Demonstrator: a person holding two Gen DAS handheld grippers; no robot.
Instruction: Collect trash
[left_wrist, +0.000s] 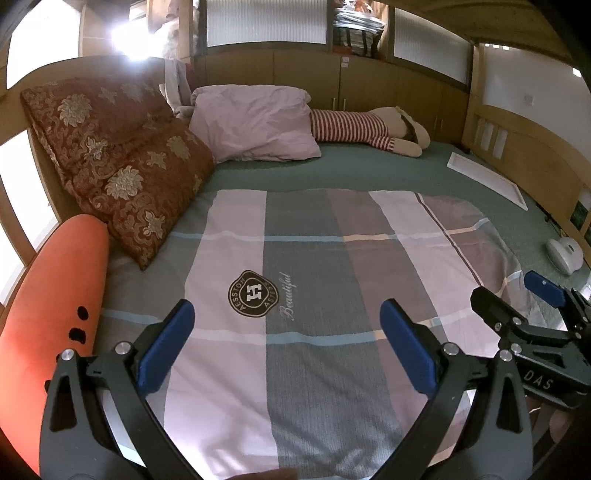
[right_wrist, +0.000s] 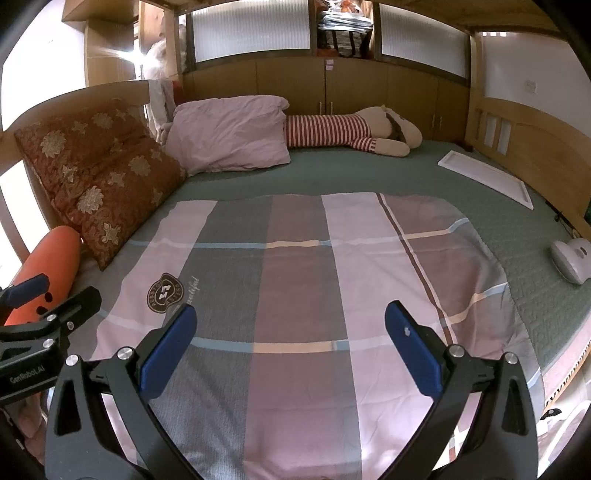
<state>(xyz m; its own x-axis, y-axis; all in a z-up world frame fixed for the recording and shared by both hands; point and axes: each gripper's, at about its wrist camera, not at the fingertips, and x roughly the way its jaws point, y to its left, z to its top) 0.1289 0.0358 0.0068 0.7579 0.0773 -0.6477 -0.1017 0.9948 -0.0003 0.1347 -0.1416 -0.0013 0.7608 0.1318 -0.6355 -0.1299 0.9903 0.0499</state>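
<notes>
A: How do the grippers stand?

B: Left hand-held gripper (left_wrist: 287, 325) and right hand-held gripper (right_wrist: 290, 330) both hover over the plaid quilt (right_wrist: 295, 280) with jaws spread wide, nothing between them — side by side, apart.

A: Any trash?

B: None I can pick out on the bed (left_wrist: 332, 173).

A: What lines the edges?

B: Left: an orange bolster (left_wrist: 55, 306) and red brocade cushions (left_wrist: 110, 155). Far end: a pink pillow (right_wrist: 229, 133) touching a striped plush toy (right_wrist: 354, 129). Right: a white flat panel (right_wrist: 487, 175) and a white handheld appliance (right_wrist: 572, 260) — the quilt's middle lies open between them.
</notes>
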